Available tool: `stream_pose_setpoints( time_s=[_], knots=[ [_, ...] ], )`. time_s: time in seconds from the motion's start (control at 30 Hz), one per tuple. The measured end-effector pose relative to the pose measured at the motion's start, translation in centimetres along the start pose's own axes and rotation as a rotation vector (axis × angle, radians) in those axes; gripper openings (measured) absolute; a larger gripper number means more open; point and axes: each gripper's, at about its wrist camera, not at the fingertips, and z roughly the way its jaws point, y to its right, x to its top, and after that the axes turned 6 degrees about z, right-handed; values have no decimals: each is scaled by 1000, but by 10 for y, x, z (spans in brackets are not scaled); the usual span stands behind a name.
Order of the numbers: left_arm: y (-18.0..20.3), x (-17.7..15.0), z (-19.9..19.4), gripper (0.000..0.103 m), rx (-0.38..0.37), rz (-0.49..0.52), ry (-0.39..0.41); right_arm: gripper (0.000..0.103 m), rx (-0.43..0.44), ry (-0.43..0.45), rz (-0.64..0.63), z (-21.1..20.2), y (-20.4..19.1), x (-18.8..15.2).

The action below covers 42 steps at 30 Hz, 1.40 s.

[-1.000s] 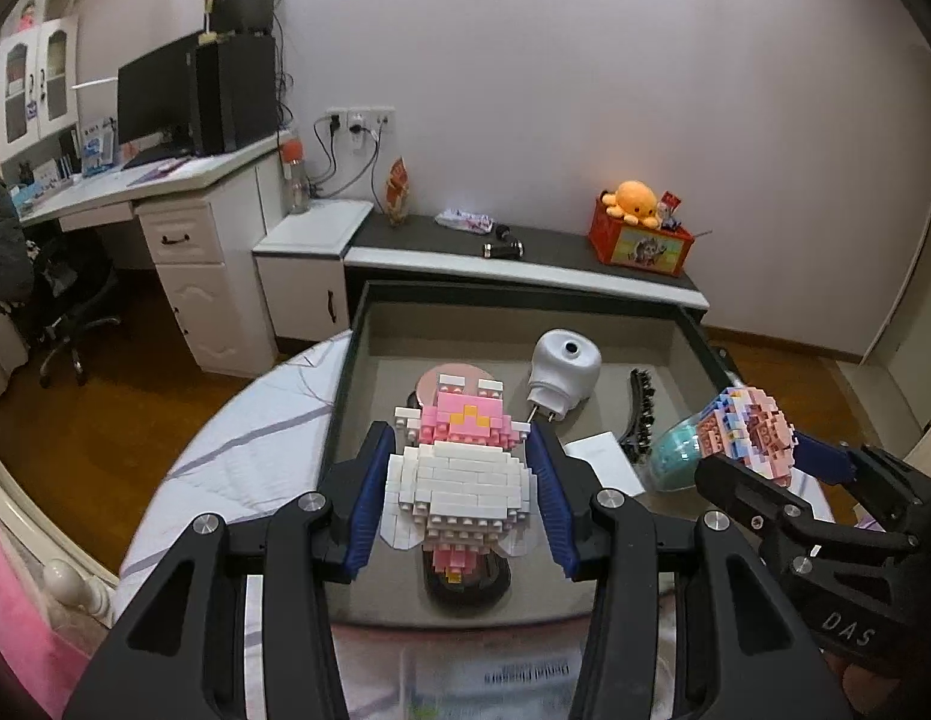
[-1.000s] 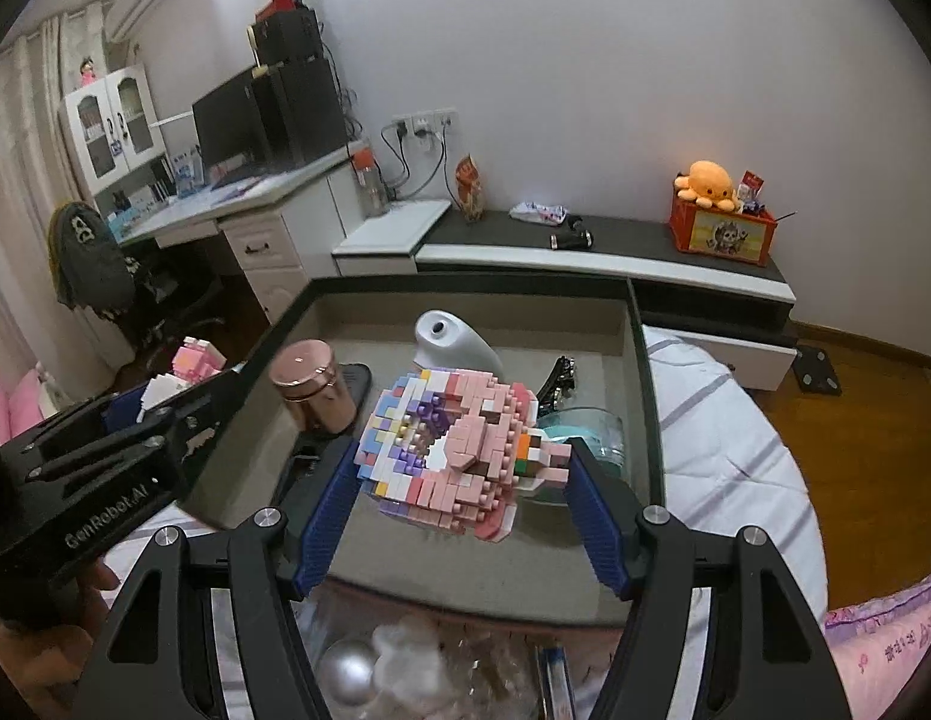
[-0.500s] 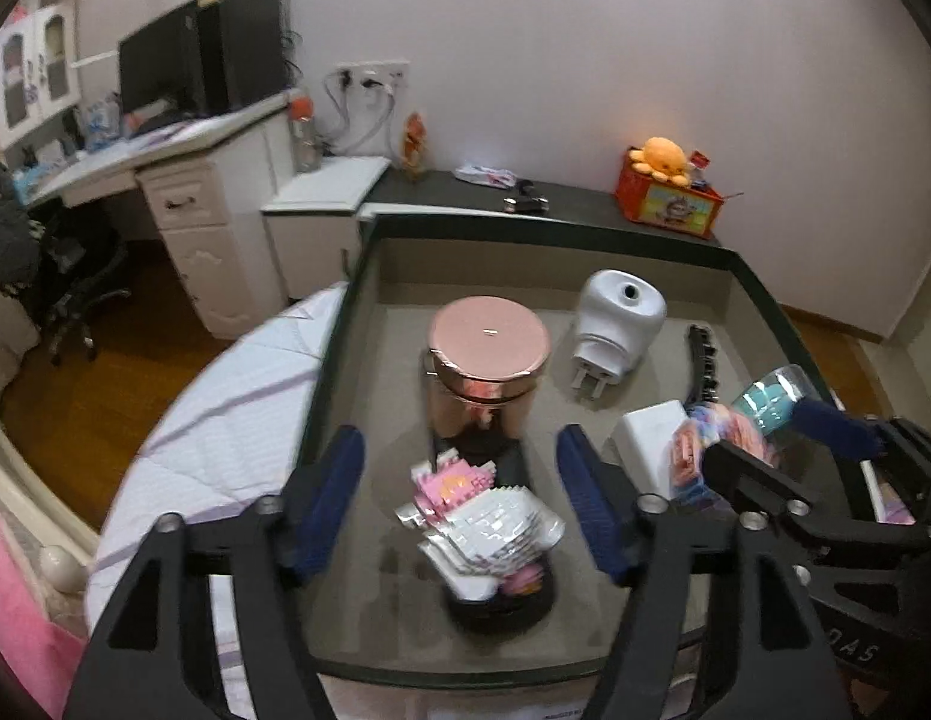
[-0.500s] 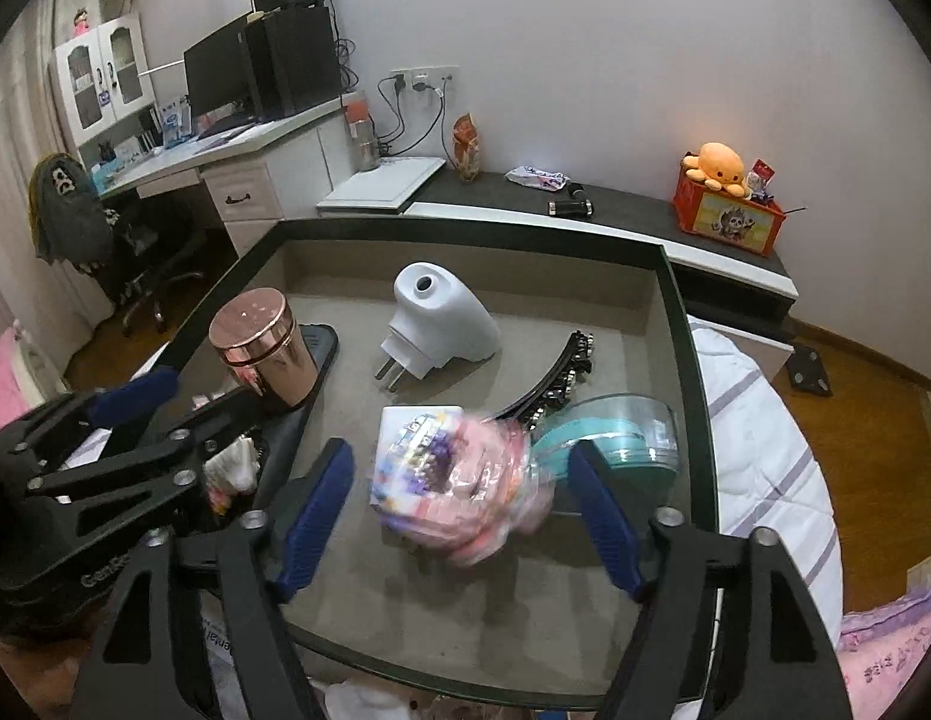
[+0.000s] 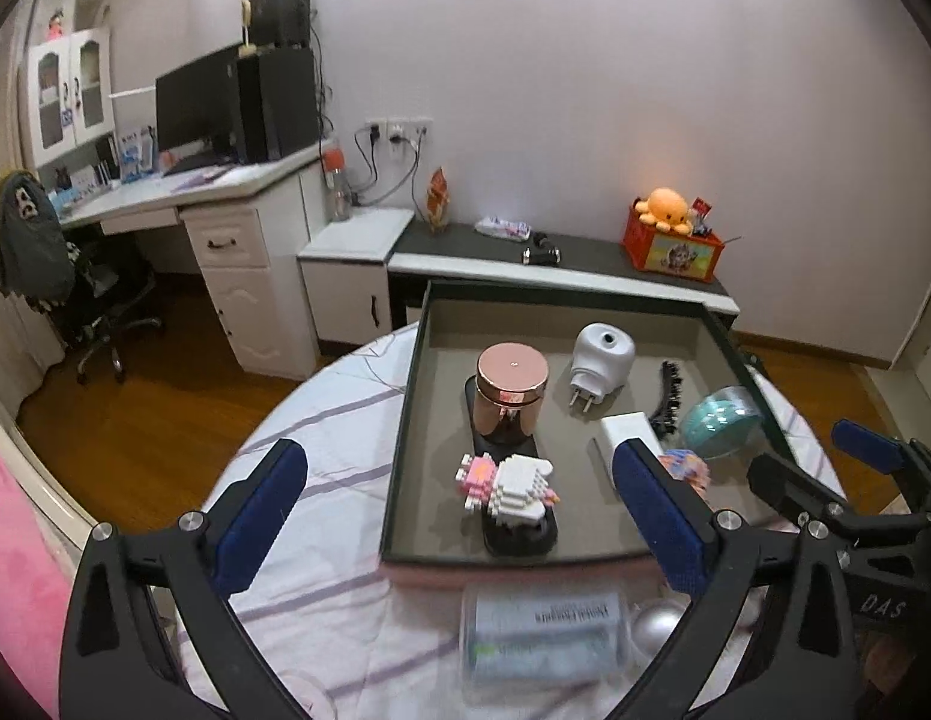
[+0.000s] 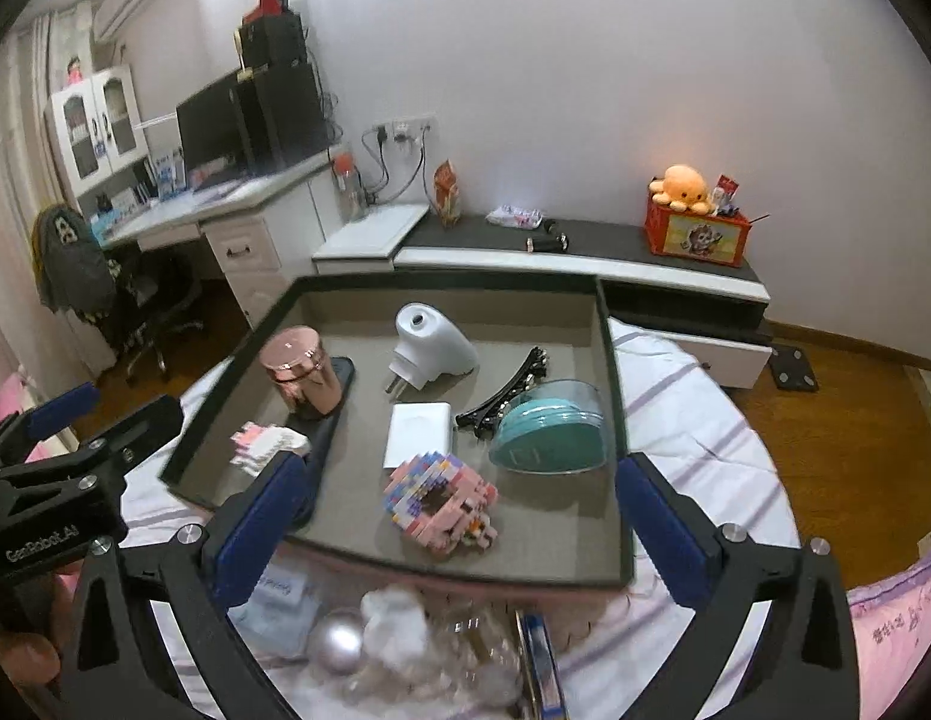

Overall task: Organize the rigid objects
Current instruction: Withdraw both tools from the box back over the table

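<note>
Left wrist view: the left tool (image 5: 459, 504) hangs over the near edge of the dark tray (image 5: 405, 450), its jaws opening wide and gripping nothing. Between the 2 blue pads, but clear of both, the pink-and-white block figure (image 5: 510, 487) lies tipped on a black slab (image 5: 513, 516) in the tray's left half. Behind it on the same slab stands a rose-gold jar (image 5: 510, 399). Further right in the tray come a white plug adapter (image 5: 600, 360), a white box (image 5: 627, 438), a black hair clip (image 5: 668, 399) and a teal round case (image 5: 720, 423) against the right wall.

Right wrist view: the right tool (image 6: 459, 510) is also opening, its pads well apart and off everything. Between them, near the tray's front wall, the multicoloured block ring (image 6: 441, 501) rests on the tray floor, just in front of the white box (image 6: 418, 433) and left of the teal round case (image 6: 546, 435). The tray sits on a striped sheet (image 6: 705, 420), with clutter in front of it, including a silver ball (image 6: 336, 645).
</note>
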Motion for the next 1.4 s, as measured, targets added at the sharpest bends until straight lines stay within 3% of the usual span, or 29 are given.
stream_pose_setpoints(
  time_s=[0.4, 0.73, 0.93, 1.4],
  knots=[
    [-2, -25, -110, 103, 25, -15, 102, 103, 9, 146, 25, -108, -6, -32],
    [1, -59, -170, 103, 49, -30, 140, 103, 8, 239, 15, -177, -19, -55],
    [3, -76, -193, 103, 69, -25, 160, 103, 14, 260, 15, -200, -21, -71],
    [9, -87, -203, 103, 59, -22, 155, 103, 3, 260, 18, -214, -14, -84]
  ],
)
